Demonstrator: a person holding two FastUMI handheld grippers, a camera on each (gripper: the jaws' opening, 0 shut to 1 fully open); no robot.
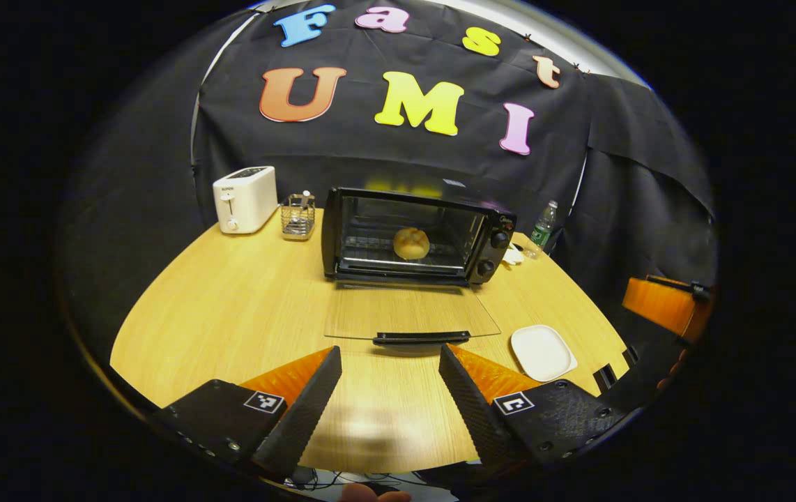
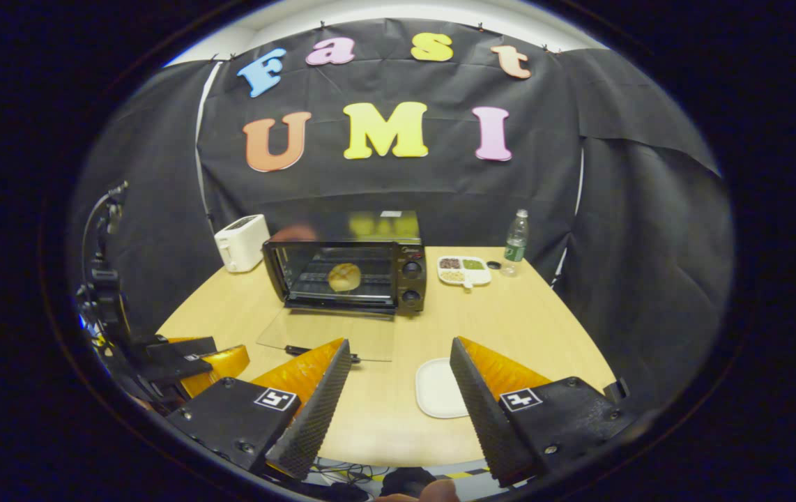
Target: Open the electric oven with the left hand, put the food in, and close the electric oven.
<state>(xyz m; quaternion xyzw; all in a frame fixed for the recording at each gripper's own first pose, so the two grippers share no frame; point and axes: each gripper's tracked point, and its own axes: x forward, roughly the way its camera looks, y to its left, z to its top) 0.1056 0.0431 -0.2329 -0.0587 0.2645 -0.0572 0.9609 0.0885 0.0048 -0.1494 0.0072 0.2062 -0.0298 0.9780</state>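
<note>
Glass oven door (image 1: 408,314) folded flat on wooden table (image 1: 231,307); bun (image 1: 411,243) on rack inside oven (image 1: 412,237). Left gripper (image 1: 389,369), right gripper (image 2: 398,362) both released, grasping nothing.

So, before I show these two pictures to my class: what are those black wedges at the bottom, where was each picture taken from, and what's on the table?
The wedges are the two fingers of a hand-held gripper; a person carries one in each hand. A wide-angle camera rides on each, looking forward along its fingers.

The left gripper view shows the left gripper, open and holding nothing. The right gripper view shows the right gripper, also open and empty.

On the wooden table stands a black electric oven. Its glass door lies folded down flat, and a round bread roll sits inside on the rack. In front lies an empty white plate. Behind are a white toaster, a small wire rack, a water bottle and a divided snack dish.

The food seems to be in already; closing the door remains.
</note>
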